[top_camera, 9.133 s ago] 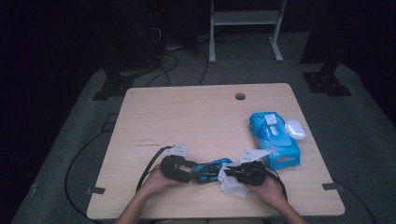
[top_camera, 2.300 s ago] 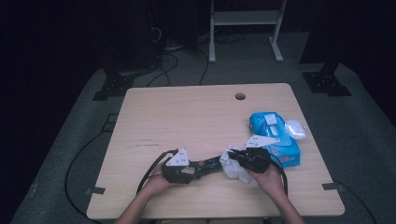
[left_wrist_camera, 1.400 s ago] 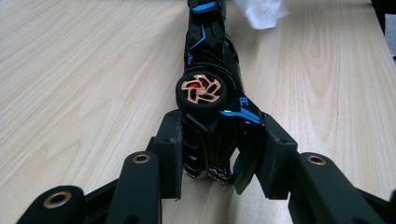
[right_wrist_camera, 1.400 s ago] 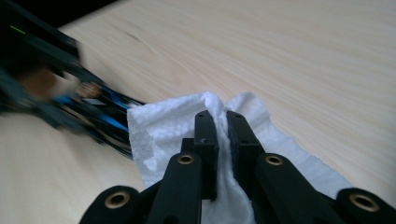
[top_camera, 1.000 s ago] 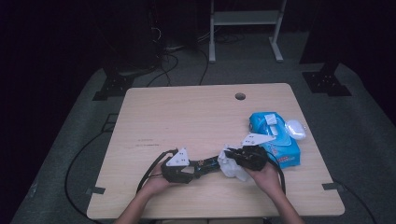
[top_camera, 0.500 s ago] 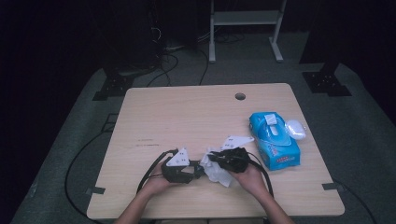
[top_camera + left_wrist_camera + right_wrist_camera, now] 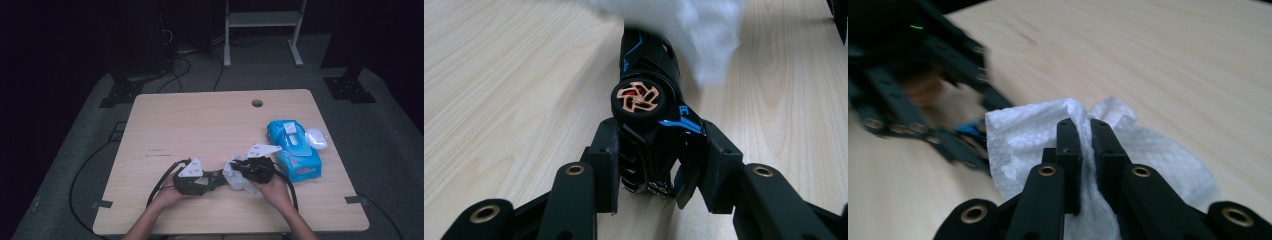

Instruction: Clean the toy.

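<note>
The left gripper [image 7: 659, 165] has its jaws clamped on the rear of a black-and-blue toy car [image 7: 649, 95] lying on the table [image 7: 200, 125] near its front edge. The right gripper [image 7: 1087, 145], jaws nearly together, pinches a white wipe [image 7: 1018, 135] that touches the car's far end. A blue wipes pack [image 7: 295, 150] lies just beside the right gripper, and bare table stretches behind both.

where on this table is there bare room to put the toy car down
Free: the far half of the table, from the grommet hole leftward, and the near right corner. Crowded: the near middle, with the toy car and wipe, and the wipes pack on the right.
</note>
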